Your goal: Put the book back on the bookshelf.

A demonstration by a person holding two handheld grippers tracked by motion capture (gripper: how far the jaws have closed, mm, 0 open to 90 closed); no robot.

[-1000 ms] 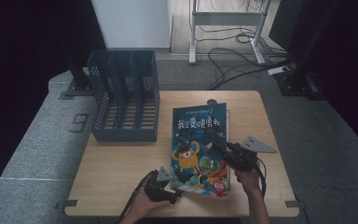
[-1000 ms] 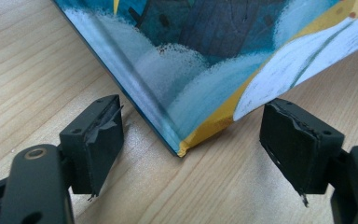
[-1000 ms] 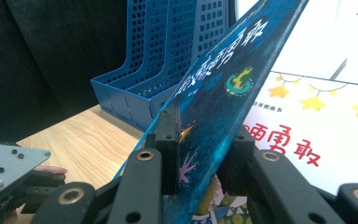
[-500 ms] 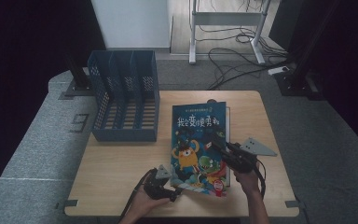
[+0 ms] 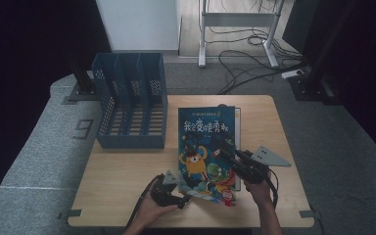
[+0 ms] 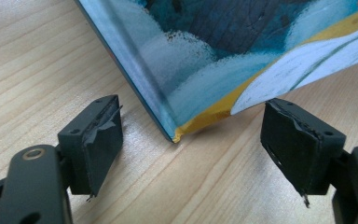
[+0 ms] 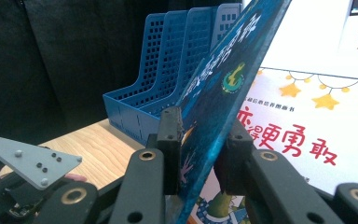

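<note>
A colourful picture book (image 5: 203, 142) lies on the wooden table (image 5: 122, 181), right of centre. My right gripper (image 5: 226, 148) comes in from the book's right side and is shut on the front cover (image 7: 223, 84). The cover stands tilted up off a white title page (image 7: 307, 121) with stars and red characters. In the right gripper view the jaws (image 7: 200, 135) press both faces of the cover. My left gripper (image 5: 185, 197) rests on the table at the book's near left corner. Its jaws (image 6: 191, 140) stand open on either side of that corner (image 6: 177, 133), touching nothing.
A blue slotted file holder (image 5: 129, 103) stands at the table's back left, also seen behind the cover as the blue holder (image 7: 158, 79). Bare wood lies in front of it. Cables and a metal stand (image 5: 235, 29) are on the floor beyond the table.
</note>
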